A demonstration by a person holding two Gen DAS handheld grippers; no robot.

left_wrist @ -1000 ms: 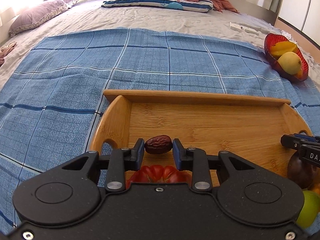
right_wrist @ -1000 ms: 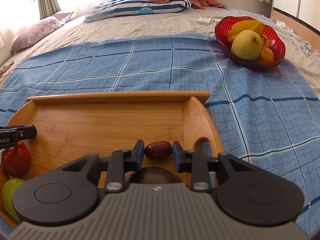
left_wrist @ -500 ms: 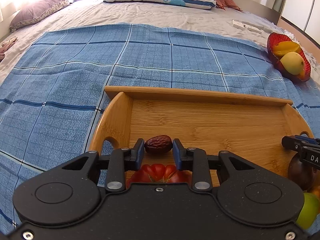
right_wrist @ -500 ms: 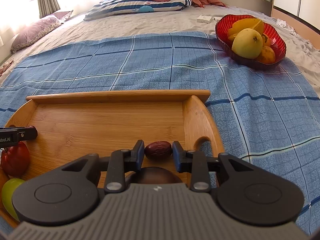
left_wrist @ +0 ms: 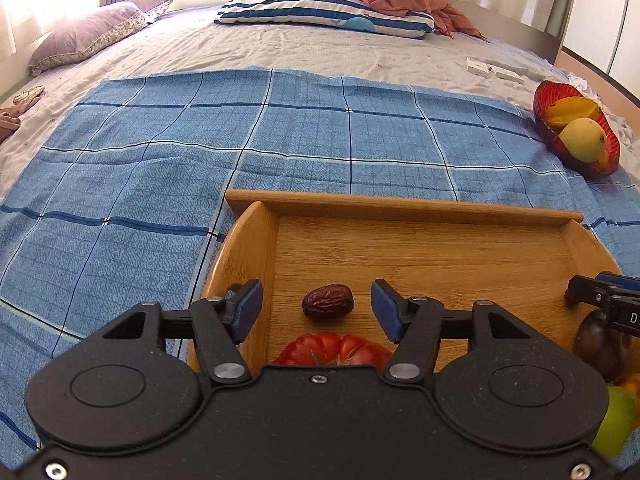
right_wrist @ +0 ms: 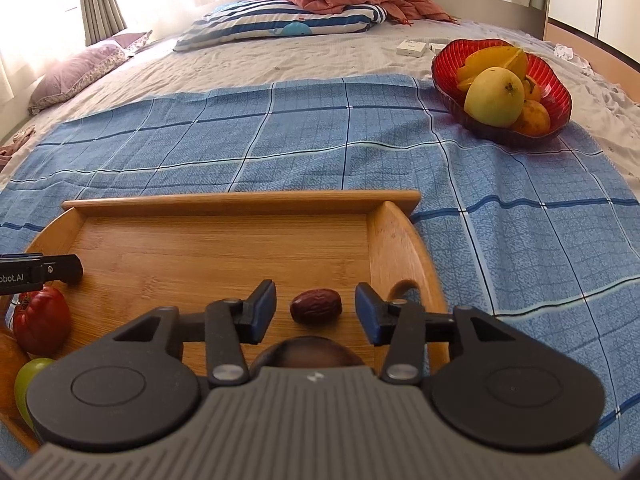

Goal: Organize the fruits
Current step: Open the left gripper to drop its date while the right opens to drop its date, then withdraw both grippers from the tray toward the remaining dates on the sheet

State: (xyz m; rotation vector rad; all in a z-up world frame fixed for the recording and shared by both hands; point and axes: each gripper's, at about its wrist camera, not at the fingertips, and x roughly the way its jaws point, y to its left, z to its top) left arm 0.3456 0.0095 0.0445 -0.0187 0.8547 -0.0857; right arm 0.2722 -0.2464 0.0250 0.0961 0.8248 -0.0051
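Wrinkled dark-red dried dates are seen lying on the floor of a bamboo serving tray with raised handle ends [left_wrist: 400,210], one at each end of it. One date [left_wrist: 327,301] lies near the tray's left end wall, between the spread blue-padded fingers of the left gripper [left_wrist: 317,306], untouched by either pad. A ribbed red tomato [left_wrist: 334,348] is seen on the tray just on the near side of that date, partly hidden by the gripper body. The other date [right_wrist: 316,306] lies beside the tray's right handle end [right_wrist: 400,248], framed by the parted fingers of the right gripper [right_wrist: 316,308], with clear gaps on both sides. A round dark-purple fruit [right_wrist: 308,354] is half hidden under that gripper, just on the near side of the date. A green fruit [right_wrist: 30,376] and an orange one [right_wrist: 8,364] are crowded against the tomato at the tray's near left corner. The tray is set on a blue checked cloth [right_wrist: 320,132] spread over the bed. A red glass bowl [right_wrist: 560,96] holding a yellow-green apple [right_wrist: 494,96] and a yellow starfruit [right_wrist: 496,58] stands well beyond the tray's right end, at the cloth's far right corner
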